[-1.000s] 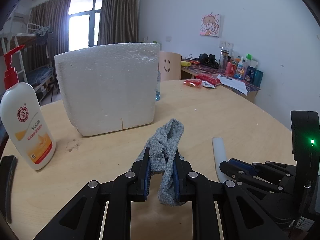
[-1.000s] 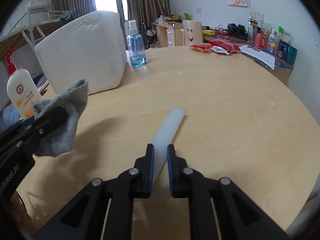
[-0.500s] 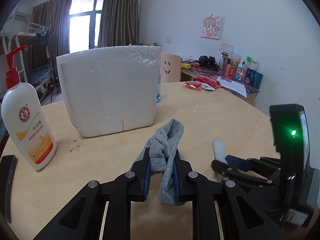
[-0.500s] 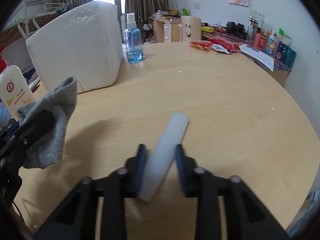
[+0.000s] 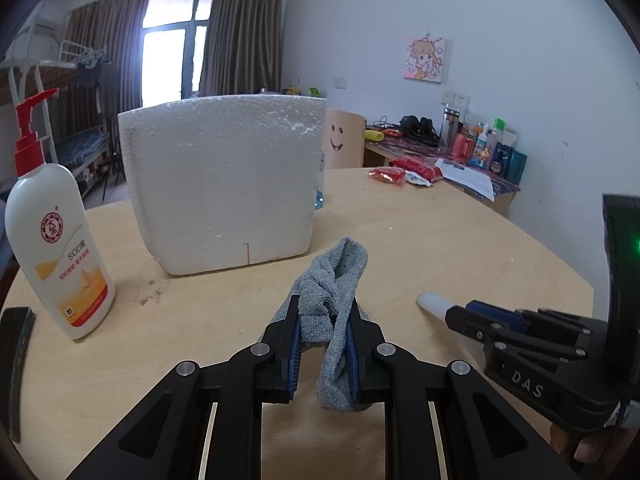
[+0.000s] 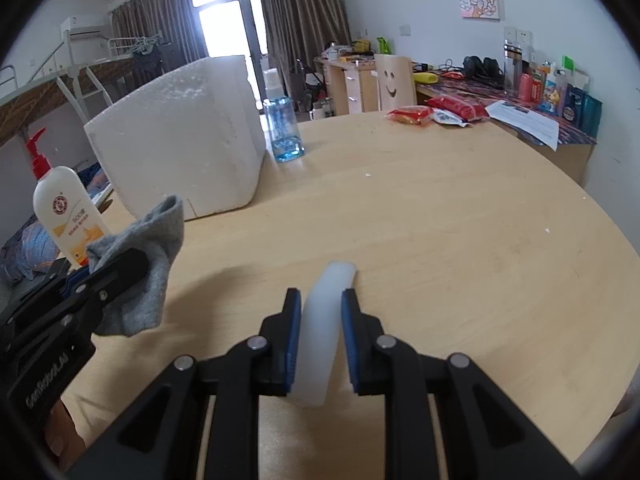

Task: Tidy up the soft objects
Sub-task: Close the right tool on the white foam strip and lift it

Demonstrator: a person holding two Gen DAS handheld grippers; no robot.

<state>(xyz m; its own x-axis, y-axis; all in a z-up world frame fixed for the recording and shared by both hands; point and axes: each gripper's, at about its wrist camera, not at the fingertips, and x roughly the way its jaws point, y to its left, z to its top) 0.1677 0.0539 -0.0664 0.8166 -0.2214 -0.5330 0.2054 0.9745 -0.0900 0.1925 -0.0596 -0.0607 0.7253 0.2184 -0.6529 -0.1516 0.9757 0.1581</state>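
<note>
Grey knitted cloth clamped in left tongs; white foam strip, long axis pointing far, between part-open right tongs.

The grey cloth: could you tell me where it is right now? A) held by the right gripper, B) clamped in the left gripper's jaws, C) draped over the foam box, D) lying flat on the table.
B: the grey cloth is pinched between the jaws of the left gripper and hangs clear of the table, while the right gripper has a white foam strip between its jaws.
</note>
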